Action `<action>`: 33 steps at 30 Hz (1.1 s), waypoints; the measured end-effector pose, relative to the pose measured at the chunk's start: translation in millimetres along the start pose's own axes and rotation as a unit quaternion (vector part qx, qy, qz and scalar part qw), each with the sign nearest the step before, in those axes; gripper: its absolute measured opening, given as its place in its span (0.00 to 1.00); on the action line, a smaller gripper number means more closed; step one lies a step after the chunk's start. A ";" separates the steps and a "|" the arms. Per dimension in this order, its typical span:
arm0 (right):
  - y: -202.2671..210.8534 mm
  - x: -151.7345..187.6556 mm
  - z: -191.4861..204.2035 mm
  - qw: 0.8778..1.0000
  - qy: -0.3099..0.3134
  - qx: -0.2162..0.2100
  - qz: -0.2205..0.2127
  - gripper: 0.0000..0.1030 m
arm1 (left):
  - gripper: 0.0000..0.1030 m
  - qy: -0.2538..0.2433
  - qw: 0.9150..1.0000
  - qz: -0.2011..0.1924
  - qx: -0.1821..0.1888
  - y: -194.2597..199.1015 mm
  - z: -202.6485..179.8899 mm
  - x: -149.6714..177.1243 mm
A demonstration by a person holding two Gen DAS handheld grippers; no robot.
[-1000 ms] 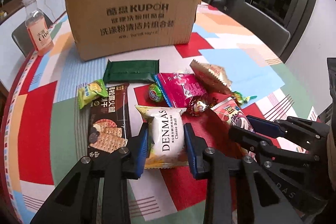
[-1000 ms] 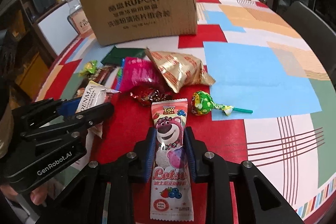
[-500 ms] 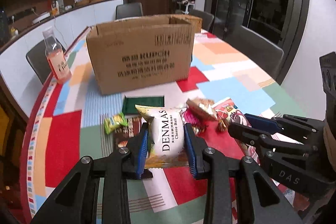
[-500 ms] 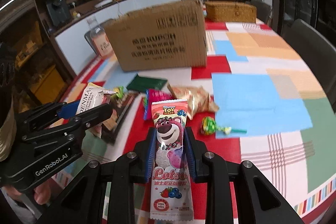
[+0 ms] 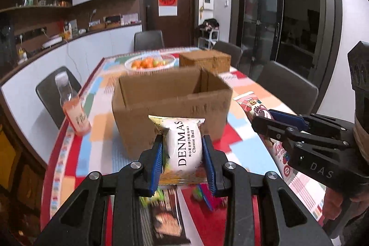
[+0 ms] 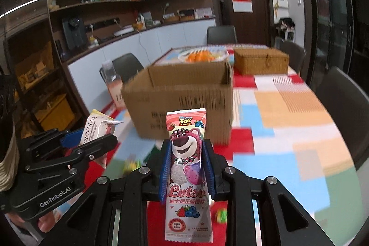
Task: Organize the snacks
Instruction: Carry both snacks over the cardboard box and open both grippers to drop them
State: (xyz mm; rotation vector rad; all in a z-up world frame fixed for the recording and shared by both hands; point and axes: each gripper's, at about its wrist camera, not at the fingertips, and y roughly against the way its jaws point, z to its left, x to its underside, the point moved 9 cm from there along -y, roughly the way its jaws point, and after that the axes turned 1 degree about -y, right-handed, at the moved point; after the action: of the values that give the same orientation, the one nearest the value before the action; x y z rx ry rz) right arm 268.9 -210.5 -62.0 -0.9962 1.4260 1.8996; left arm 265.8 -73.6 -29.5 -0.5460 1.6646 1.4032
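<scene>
Above tabletop: left hand-held gripper clamping cheese-ball bag, right hand-held gripper clamping Lotso packet; both newly lifted, ready for box.

A bowl of oranges and a wicker basket sit at the far end; a bottle stands near a chair.
</scene>
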 end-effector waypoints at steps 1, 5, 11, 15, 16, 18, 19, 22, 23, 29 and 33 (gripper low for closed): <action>-1.8 -9.7 0.8 1.000 0.005 -0.002 -0.008 0.27 | 0.32 0.000 1.000 -0.004 -0.002 -1.0 3.4 -8.7; -11.9 -40.4 3.9 1.000 0.018 -0.010 -0.021 0.27 | 0.32 -0.008 1.000 -0.017 -0.012 -8.2 14.1 -39.1; -36.5 -80.8 3.8 0.999 0.036 -0.014 -0.021 0.27 | 0.32 -0.014 0.999 -0.015 -0.026 -31.5 31.8 -70.0; -60.9 -101.8 -0.5 0.999 0.048 -0.005 -0.008 0.27 | 0.32 -0.012 1.000 0.006 -0.021 -58.3 42.7 -84.5; -65.5 -103.1 -2.1 0.999 0.048 -0.006 -0.004 0.27 | 0.32 -0.011 1.000 0.011 -0.017 -67.0 45.3 -88.4; -77.6 -108.6 -3.4 0.999 0.046 -0.006 0.005 0.27 | 0.32 -0.010 1.000 0.020 -0.018 -80.8 50.9 -93.3; -85.0 -111.7 -4.1 0.999 0.044 -0.007 0.013 0.27 | 0.32 -0.008 0.999 0.026 -0.020 -88.6 54.2 -96.2; -100.8 -118.3 -5.8 0.999 0.036 -0.012 0.024 0.27 | 0.32 -0.003 0.999 0.037 -0.028 -106.3 61.8 -101.7; -105.1 -120.3 -5.9 0.999 0.033 -0.013 0.027 0.27 | 0.32 0.000 0.999 0.040 -0.028 -110.8 63.7 -101.6; -133.8 -127.8 -9.1 0.999 0.020 -0.018 0.045 0.27 | 0.32 0.020 0.997 0.066 -0.025 -138.2 73.7 -101.6; -147.4 -130.1 -11.5 0.998 0.019 -0.011 0.054 0.27 | 0.41 0.028 0.996 0.073 -0.032 -148.0 80.9 -100.6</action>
State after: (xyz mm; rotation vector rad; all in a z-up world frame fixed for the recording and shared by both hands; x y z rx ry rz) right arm 462.0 -180.5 -37.2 -0.9896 1.5107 1.9869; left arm 461.4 -56.9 -28.8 -0.5121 1.7382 1.5644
